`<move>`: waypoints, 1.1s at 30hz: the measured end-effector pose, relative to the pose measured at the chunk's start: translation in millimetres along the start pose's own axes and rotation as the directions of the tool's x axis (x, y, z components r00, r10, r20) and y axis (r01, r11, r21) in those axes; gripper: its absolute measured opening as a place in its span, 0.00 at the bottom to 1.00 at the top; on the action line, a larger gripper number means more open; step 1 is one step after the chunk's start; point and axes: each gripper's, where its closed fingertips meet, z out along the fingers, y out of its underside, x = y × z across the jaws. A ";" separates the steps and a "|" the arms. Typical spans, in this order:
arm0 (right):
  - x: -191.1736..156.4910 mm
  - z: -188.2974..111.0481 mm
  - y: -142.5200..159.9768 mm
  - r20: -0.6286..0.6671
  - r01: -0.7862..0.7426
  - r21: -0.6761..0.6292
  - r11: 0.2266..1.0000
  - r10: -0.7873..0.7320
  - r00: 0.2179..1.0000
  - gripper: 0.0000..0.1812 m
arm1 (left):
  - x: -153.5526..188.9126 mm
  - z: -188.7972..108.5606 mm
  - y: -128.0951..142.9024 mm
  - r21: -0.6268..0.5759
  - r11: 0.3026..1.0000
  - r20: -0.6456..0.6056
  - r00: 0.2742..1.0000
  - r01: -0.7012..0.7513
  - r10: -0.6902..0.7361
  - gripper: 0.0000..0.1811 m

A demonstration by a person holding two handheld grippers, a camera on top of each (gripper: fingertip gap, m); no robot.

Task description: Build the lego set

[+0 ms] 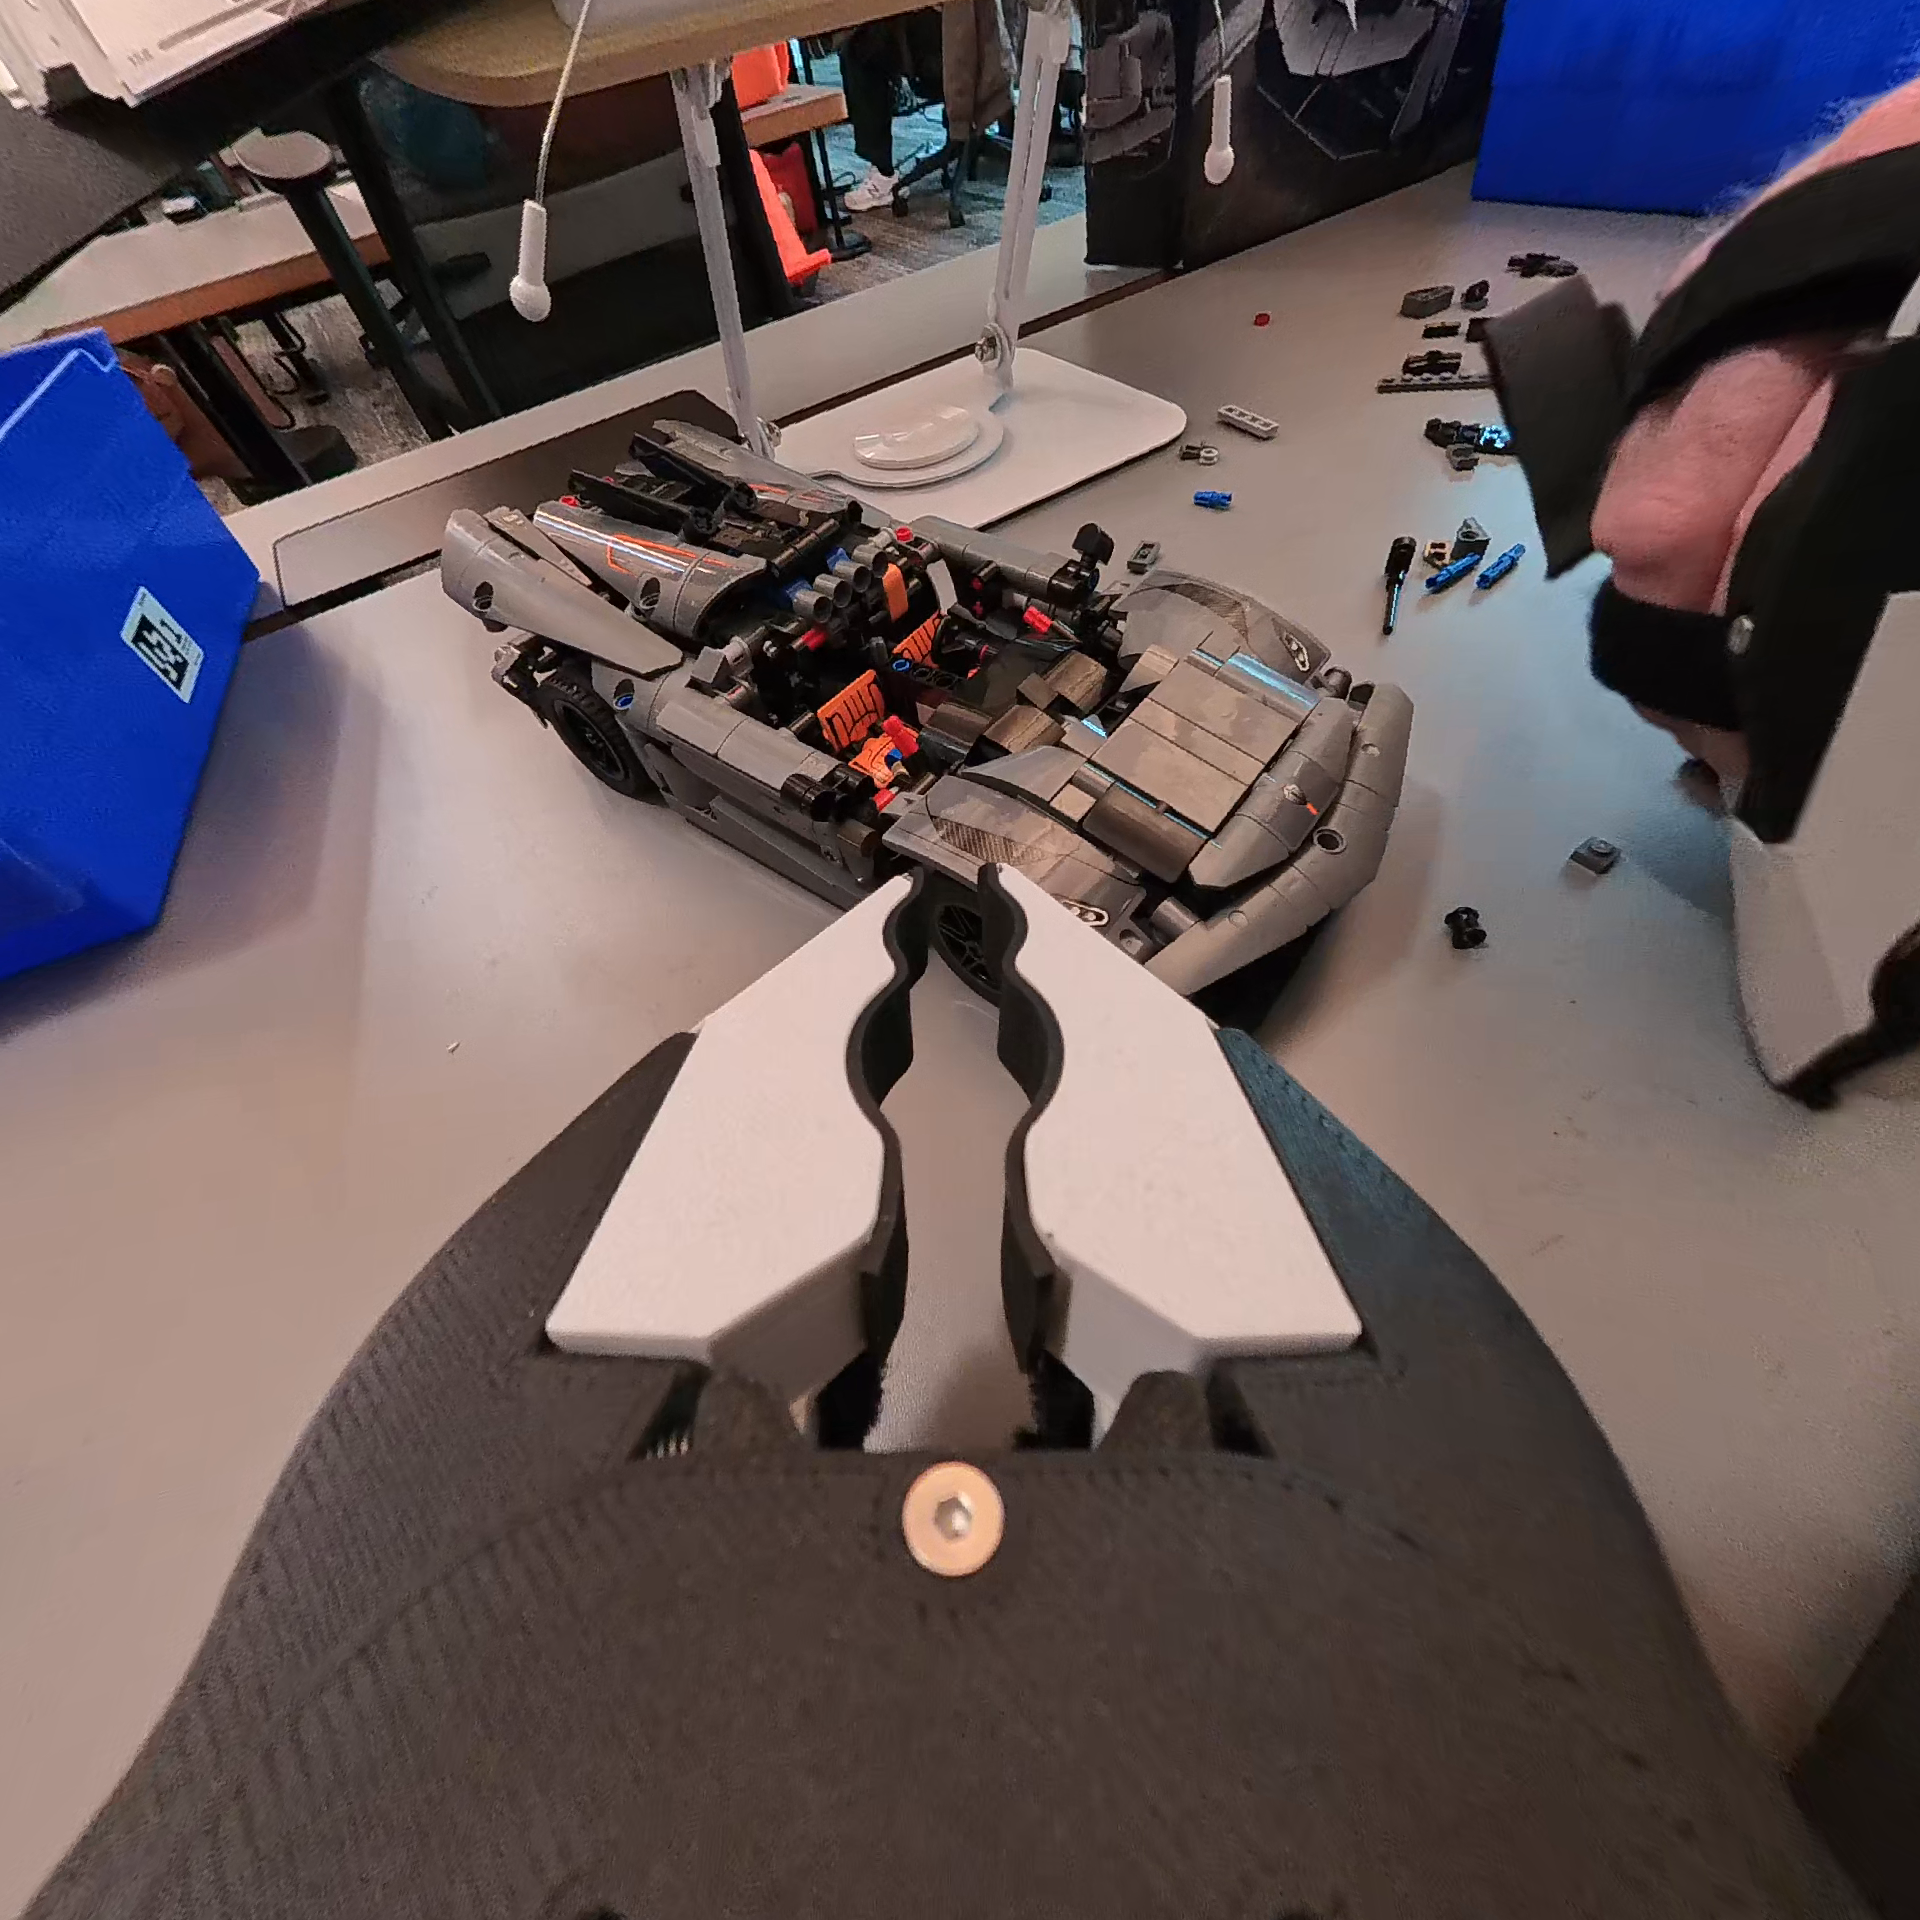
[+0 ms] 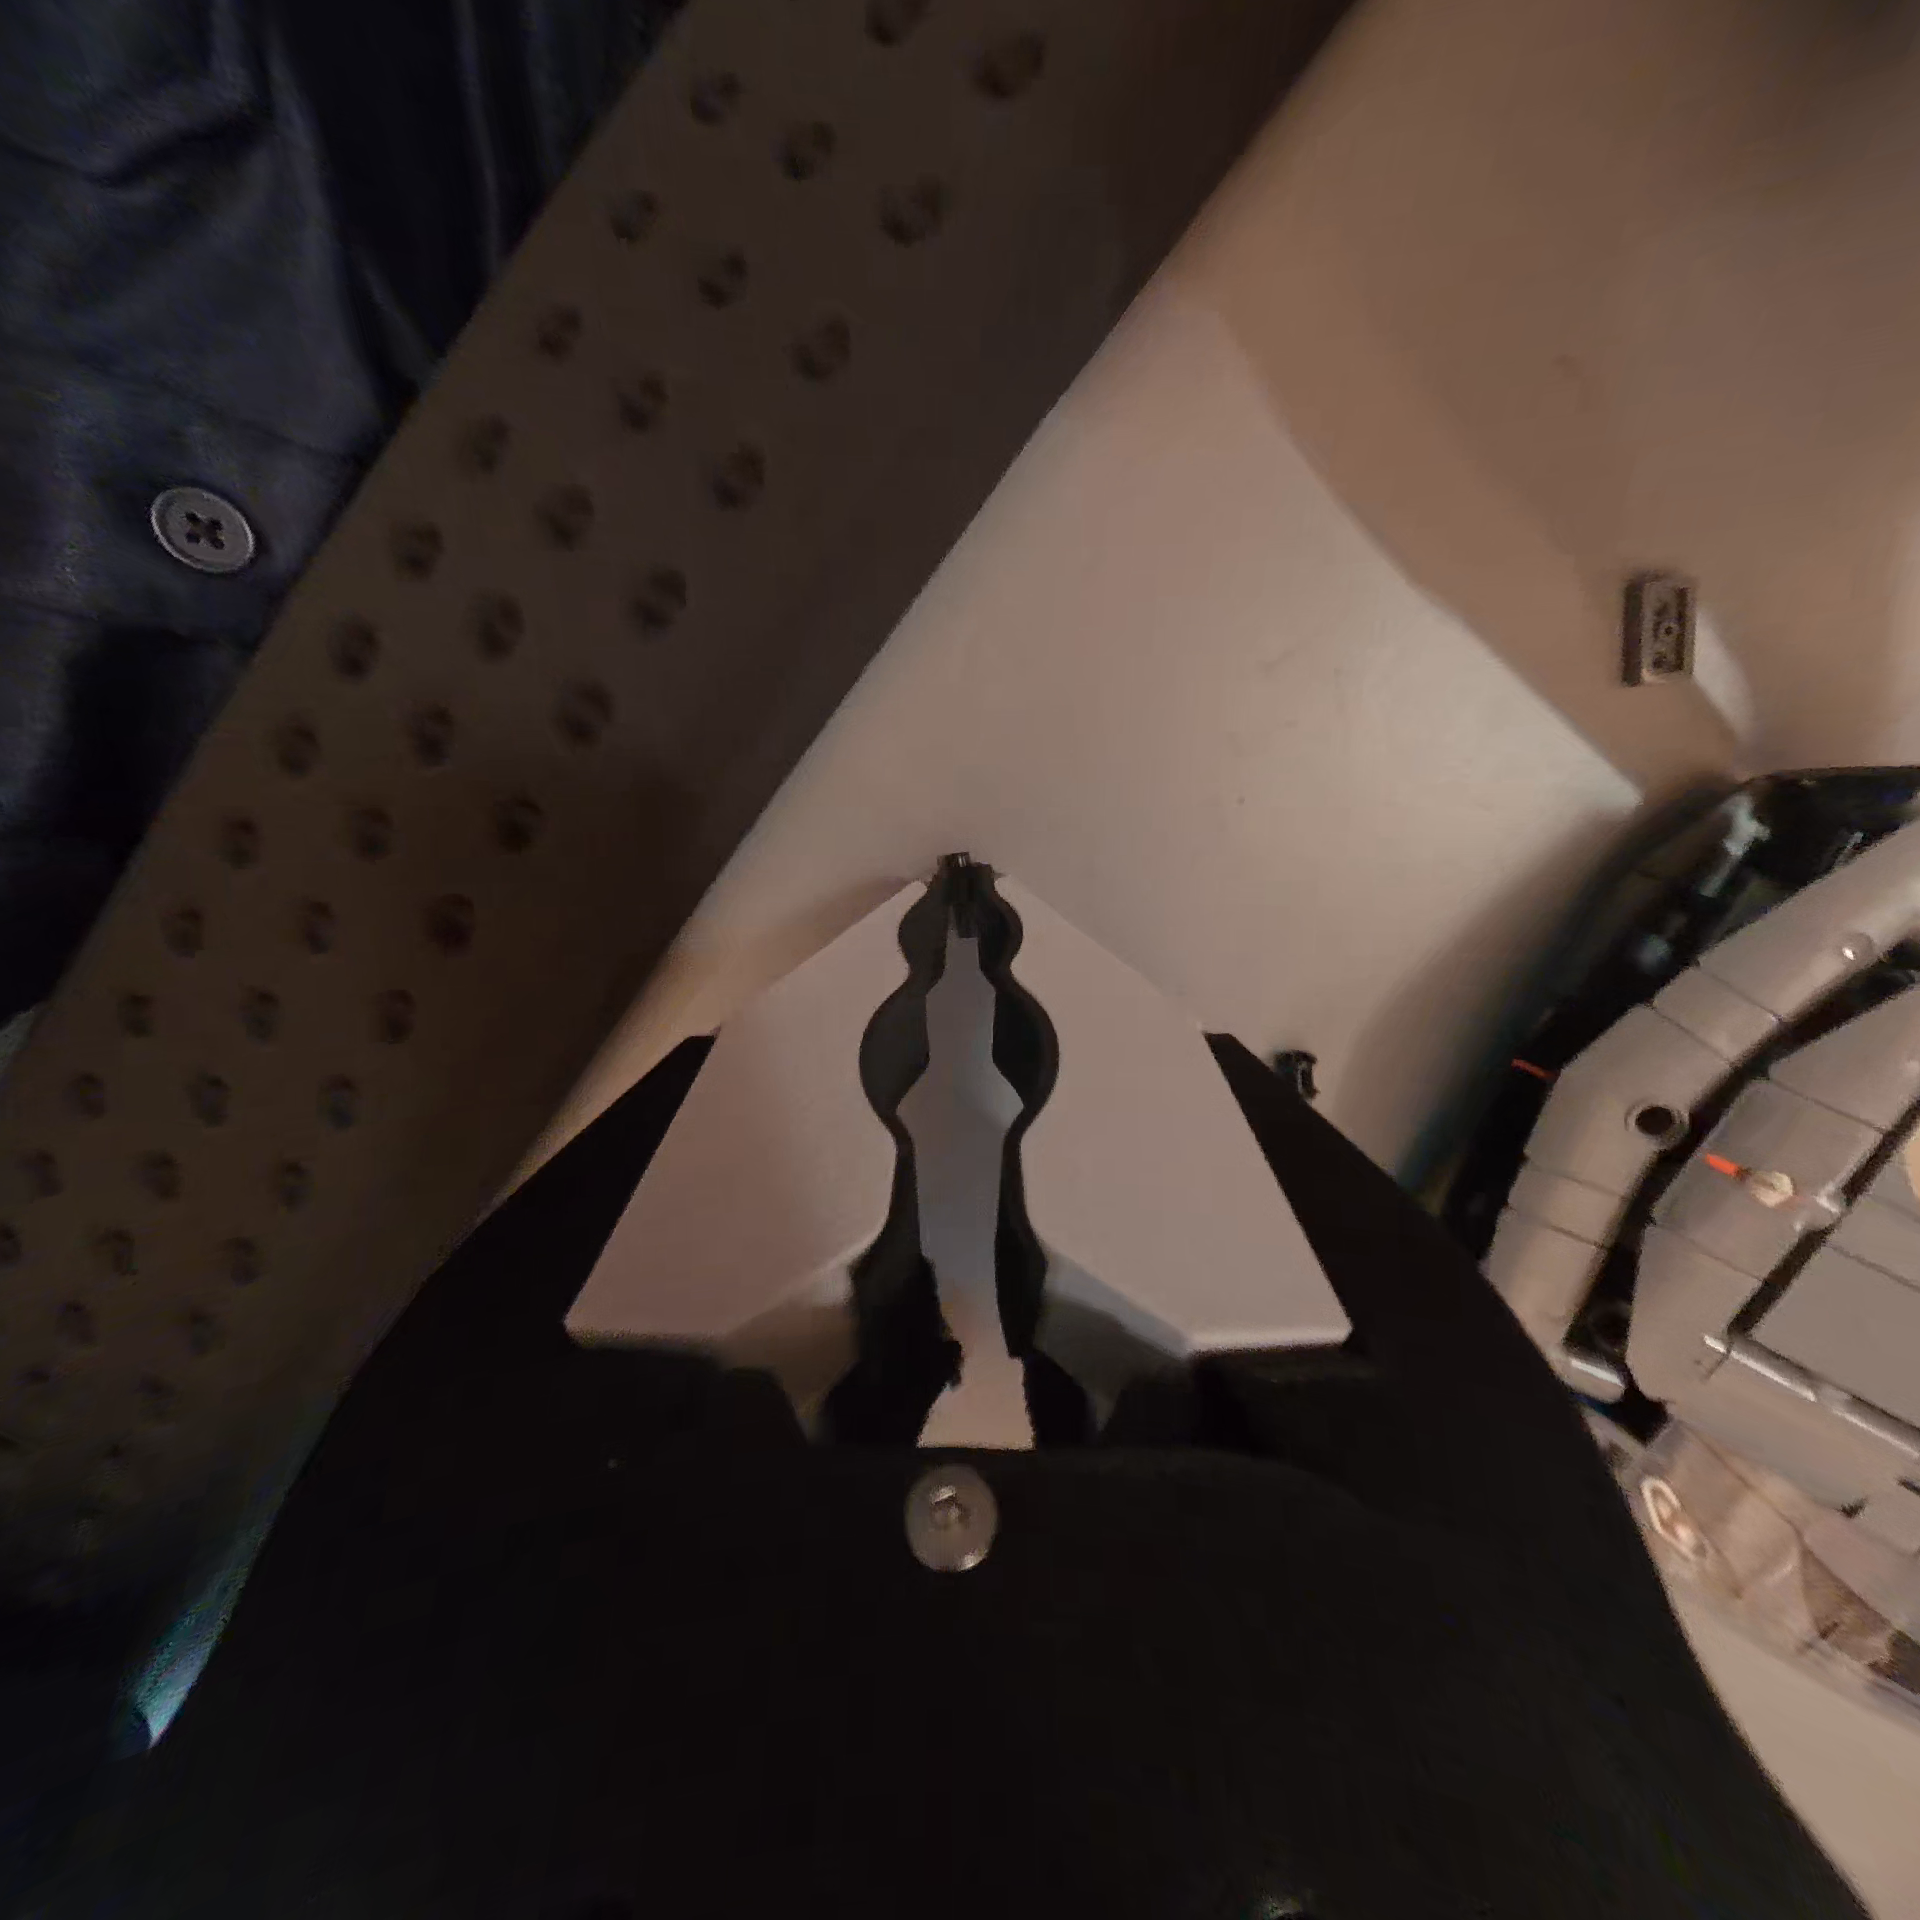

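A grey Lego sports car [image 1: 935,696] with an open cockpit, orange and black inner parts and raised rear panels stands on the grey table [image 1: 416,1039]. My left gripper [image 1: 953,881] is slightly open, and I see nothing between its white fingers. Its tips are right at the car's near side by the front wheel [image 1: 971,940]. My right gripper [image 2: 961,883] is shut on a tiny black piece [image 2: 958,871] and holds it over the table's near edge. The car's front [image 2: 1714,1195] lies to its right. A hand [image 1: 1704,499] holds the right gripper at the right edge of the left wrist view.
A blue bin [image 1: 94,644] stands left of the car and a white lamp base [image 1: 987,426] behind it. Loose pieces [image 1: 1455,416], blue pins [image 1: 1475,569], a black connector [image 1: 1465,927] and a grey plate [image 2: 1659,631] lie at the right. A perforated panel [image 2: 468,623] runs below the table edge. Tip to tip, the grippers are about 20 centimetres apart.
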 end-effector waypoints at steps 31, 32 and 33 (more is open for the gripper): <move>44.3 -86.6 124.3 -0.228 -0.339 -0.141 0.930 0.303 0.925 0.10 | 56.8 -17.3 64.4 -0.426 0.902 -0.341 0.936 -0.072 -0.087 0.10; 44.2 -87.5 124.9 -0.229 -0.340 -0.141 0.930 0.303 0.925 0.09 | 58.0 -16.5 64.3 -0.429 0.899 -0.342 0.937 -0.084 -0.076 0.07; 44.1 -88.6 125.4 -0.232 -0.341 -0.141 0.930 0.303 0.924 0.09 | 60.3 -15.1 63.8 -0.428 0.898 -0.347 0.936 -0.101 -0.061 0.06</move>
